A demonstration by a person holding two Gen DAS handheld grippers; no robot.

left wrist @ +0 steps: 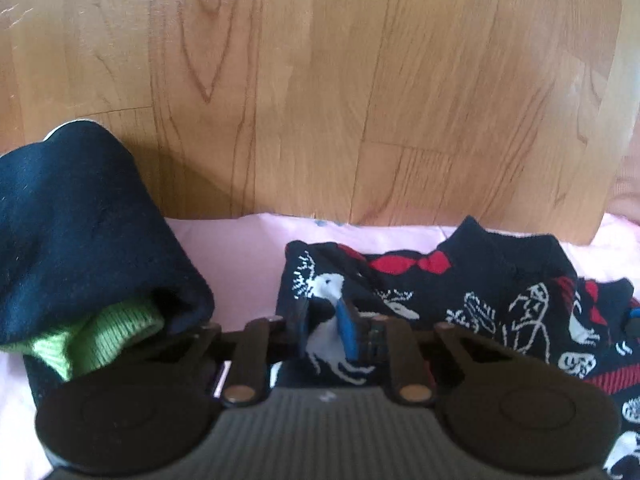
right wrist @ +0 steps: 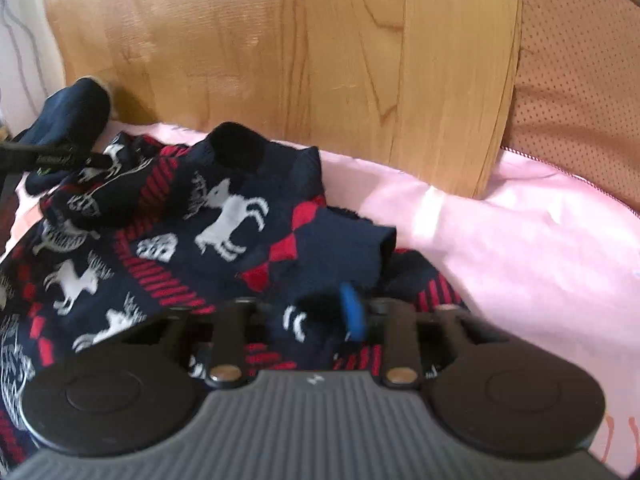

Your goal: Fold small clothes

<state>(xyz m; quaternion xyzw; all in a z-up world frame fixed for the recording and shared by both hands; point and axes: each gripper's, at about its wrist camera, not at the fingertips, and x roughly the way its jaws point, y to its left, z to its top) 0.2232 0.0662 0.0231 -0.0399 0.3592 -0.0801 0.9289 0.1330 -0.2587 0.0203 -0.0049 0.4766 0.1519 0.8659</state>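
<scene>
A small navy sweater (left wrist: 472,300) with white reindeer and red diamond bands lies on a pink sheet (left wrist: 240,256). My left gripper (left wrist: 326,324) is shut on the sweater's left edge, fabric pinched between its blue-padded fingers. In the right wrist view the same sweater (right wrist: 224,216) spreads to the left, with its collar toward the headboard. My right gripper (right wrist: 324,312) is shut on a bunched fold of the sweater near a sleeve. The left gripper (right wrist: 80,160) also shows at the far left in the right wrist view.
A wooden headboard (left wrist: 320,88) stands right behind the sweater. A rolled dark navy garment with a green cuff (left wrist: 80,240) lies at the left. The pink sheet (right wrist: 500,248) stretches to the right, with a brown perforated cushion (right wrist: 580,100) beyond it.
</scene>
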